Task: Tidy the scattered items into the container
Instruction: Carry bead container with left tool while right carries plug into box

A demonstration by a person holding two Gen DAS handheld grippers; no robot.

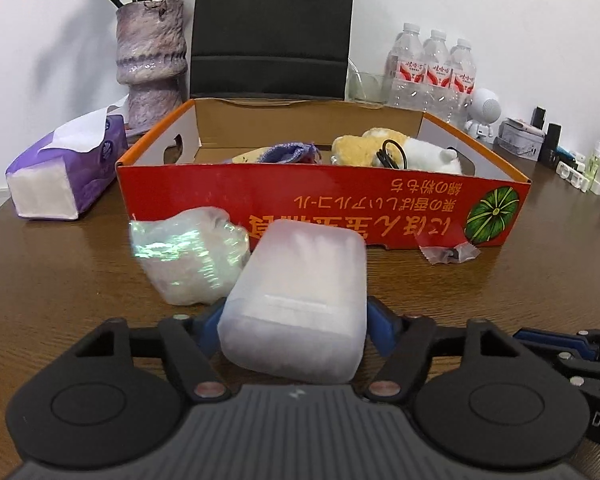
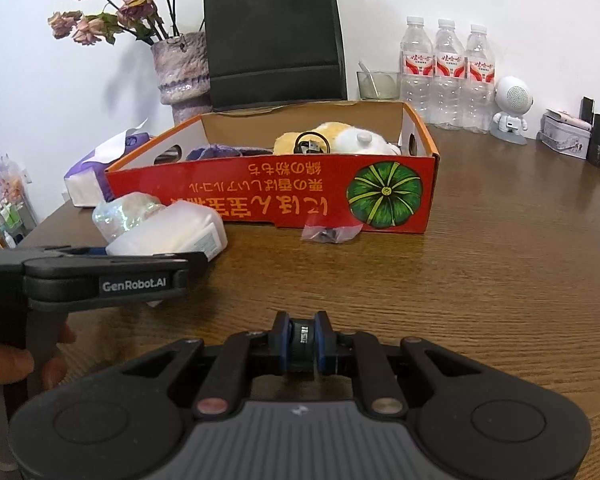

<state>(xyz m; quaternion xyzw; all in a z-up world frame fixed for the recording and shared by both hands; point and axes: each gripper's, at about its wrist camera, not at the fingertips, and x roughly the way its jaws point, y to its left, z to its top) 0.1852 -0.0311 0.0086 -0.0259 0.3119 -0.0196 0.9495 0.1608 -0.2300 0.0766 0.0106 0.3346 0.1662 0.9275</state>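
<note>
The red cardboard box (image 1: 260, 196) with the green pumpkin print stands open-topped on the brown wooden table (image 1: 500, 280), and everything else is placed against it. Inside it lie a yellow-and-white plush toy (image 1: 400, 152), a black cable coil (image 1: 390, 154) on top of that toy, and a purple knitted pouch (image 1: 288, 152) to the toy's left.

The left gripper (image 1: 296, 316) has its blue-padded fingers clamped on a translucent white plastic case (image 1: 300, 300), one finger on each side. In the right wrist view the case (image 2: 172, 236) sits in front of the box's left end, close to its printed front wall and apparently off the table. Just behind the case, against the same front wall, rests an iridescent crinkled plastic packet (image 1: 188, 256). A small clear bag with dark bits (image 1: 448, 254) lies on the table touching the box's front wall, below the pumpkin.

The right gripper (image 2: 303, 340) is well in front of the box, over bare table, its fingers nearly together on a small dark ring-shaped object (image 2: 303, 334).

Left of the box lies a purple tissue pack (image 1: 60, 176); behind the box stand a mottled purple vase (image 1: 152, 64) of dried roses, a black paper bag (image 2: 274, 36), and three water bottles (image 1: 434, 68).
</note>
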